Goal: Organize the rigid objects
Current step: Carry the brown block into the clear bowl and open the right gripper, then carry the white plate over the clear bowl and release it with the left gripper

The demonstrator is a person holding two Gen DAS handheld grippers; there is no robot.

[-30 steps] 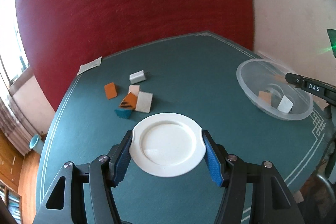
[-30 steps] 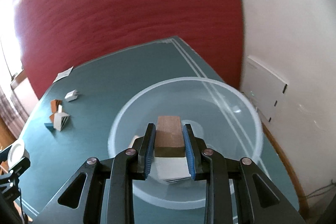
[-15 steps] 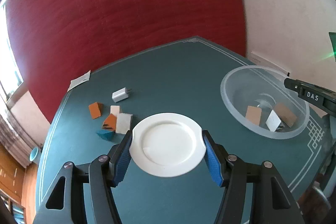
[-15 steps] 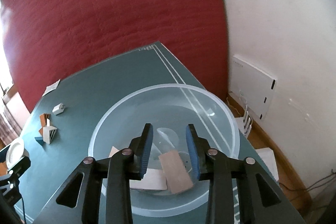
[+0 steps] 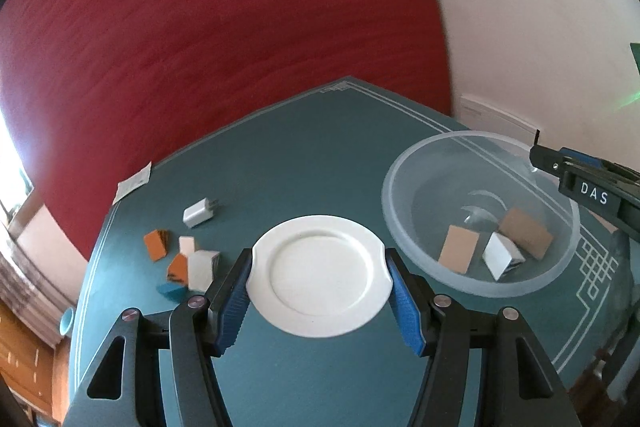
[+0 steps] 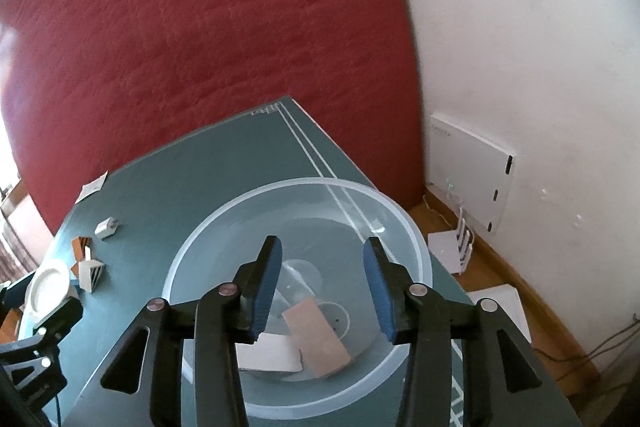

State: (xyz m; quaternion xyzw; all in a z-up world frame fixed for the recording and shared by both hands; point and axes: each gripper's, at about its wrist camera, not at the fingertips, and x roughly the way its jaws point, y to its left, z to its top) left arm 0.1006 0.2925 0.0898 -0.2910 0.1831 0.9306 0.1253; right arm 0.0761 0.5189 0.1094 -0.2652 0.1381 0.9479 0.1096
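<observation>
My left gripper [image 5: 318, 255] is shut on a white plate [image 5: 318, 279], its blue pads pressing the rim from both sides, above the green table. A clear plastic bowl [image 6: 300, 183] sits near the table's right edge. My right gripper [image 6: 323, 243] hangs over it; its jaws are opening with nothing between them. Below it in the bowl lies a brown block [image 6: 316, 339] beside a white block [image 6: 268, 353]. The left wrist view shows the bowl [image 5: 387, 203] holding the brown block [image 5: 524, 231], a tan block [image 5: 458, 253] and the white block [image 5: 500, 259].
Loose pieces lie on the table's left part: a white charger [image 5: 199, 213], an orange block [image 5: 155, 245], a white and orange cluster [image 5: 196, 265] and a teal block [image 5: 172, 291]. A paper slip [image 5: 134, 183] rests at the far left edge. A red wall stands behind.
My right gripper let go of the brown block, which dropped into the bowl, and its jaws spread apart. My left gripper carried the plate to the right, closer to the bowl.
</observation>
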